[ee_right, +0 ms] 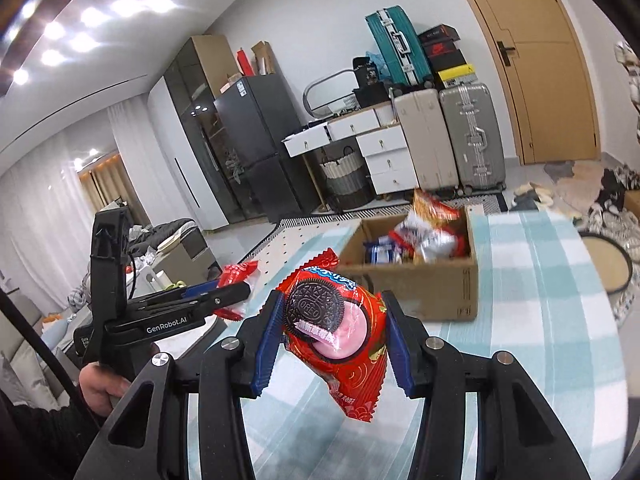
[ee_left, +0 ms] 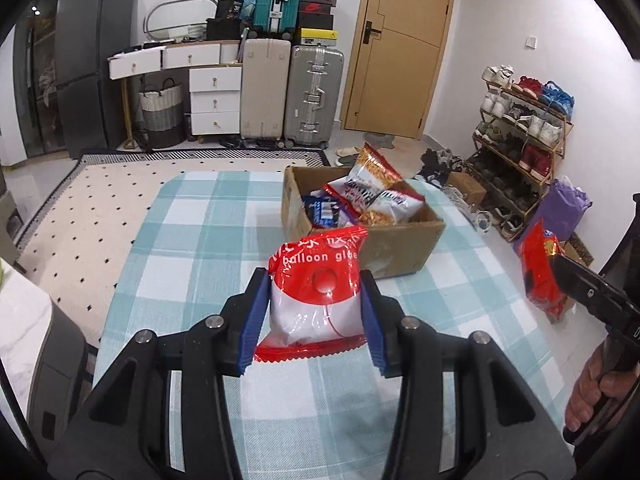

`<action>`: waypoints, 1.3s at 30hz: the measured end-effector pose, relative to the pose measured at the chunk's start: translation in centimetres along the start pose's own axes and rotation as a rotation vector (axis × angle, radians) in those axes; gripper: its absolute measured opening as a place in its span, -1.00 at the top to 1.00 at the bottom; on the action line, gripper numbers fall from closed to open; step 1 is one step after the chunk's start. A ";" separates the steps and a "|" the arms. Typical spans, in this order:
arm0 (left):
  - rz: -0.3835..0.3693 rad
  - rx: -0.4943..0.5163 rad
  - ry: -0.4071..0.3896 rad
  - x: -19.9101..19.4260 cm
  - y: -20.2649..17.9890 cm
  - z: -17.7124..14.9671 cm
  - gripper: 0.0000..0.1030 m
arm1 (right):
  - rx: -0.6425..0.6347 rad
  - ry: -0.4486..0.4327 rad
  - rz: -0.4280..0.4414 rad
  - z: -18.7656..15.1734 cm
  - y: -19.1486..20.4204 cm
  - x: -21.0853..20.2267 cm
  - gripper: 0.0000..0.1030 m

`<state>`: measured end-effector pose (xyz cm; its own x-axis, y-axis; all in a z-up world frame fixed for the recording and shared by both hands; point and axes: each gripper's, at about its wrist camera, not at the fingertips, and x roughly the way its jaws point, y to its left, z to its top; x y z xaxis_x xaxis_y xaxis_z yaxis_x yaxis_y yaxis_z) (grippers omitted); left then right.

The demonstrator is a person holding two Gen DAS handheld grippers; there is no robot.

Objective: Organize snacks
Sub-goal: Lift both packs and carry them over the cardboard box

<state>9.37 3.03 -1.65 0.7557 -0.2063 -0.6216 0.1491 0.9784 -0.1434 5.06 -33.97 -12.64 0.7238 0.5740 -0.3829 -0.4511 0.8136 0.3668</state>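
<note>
The left tool (ee_left: 314,312) pinches a red-and-white balloon-glue packet (ee_left: 316,300) at lower centre above the checked bench (ee_left: 192,248), the right tool (ee_right: 332,340) pinches a red Oreo packet (ee_right: 340,336), and the snack-filled cardboard box (ee_left: 400,244) stands unobstructed beyond, centre-right.

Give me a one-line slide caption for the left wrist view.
Left gripper holds a red-and-white balloon glue packet above the checked tablecloth, facing a cardboard box of snacks.
</note>
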 end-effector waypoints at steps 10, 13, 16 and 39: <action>-0.053 0.048 0.006 2.6 -1.8 9.1 0.20 | -0.085 -0.025 0.007 9.1 -0.8 2.0 0.07; -0.054 0.043 0.013 4.1 -2.2 12.2 0.20 | -0.081 -0.019 0.003 11.8 -1.6 3.2 0.07; -0.062 0.044 0.023 5.8 -2.7 15.0 0.20 | -0.073 -0.010 0.005 14.4 -2.4 4.9 0.07; -0.093 0.025 0.271 24.5 -2.3 15.6 0.20 | 0.001 0.226 -0.055 14.5 -9.8 21.6 0.07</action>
<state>37.53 -4.02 -4.55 0.5402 -0.2885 -0.7906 0.2283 0.9544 -0.1924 32.65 -30.95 -12.25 0.6119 0.5350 -0.5825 -0.4133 0.8443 0.3412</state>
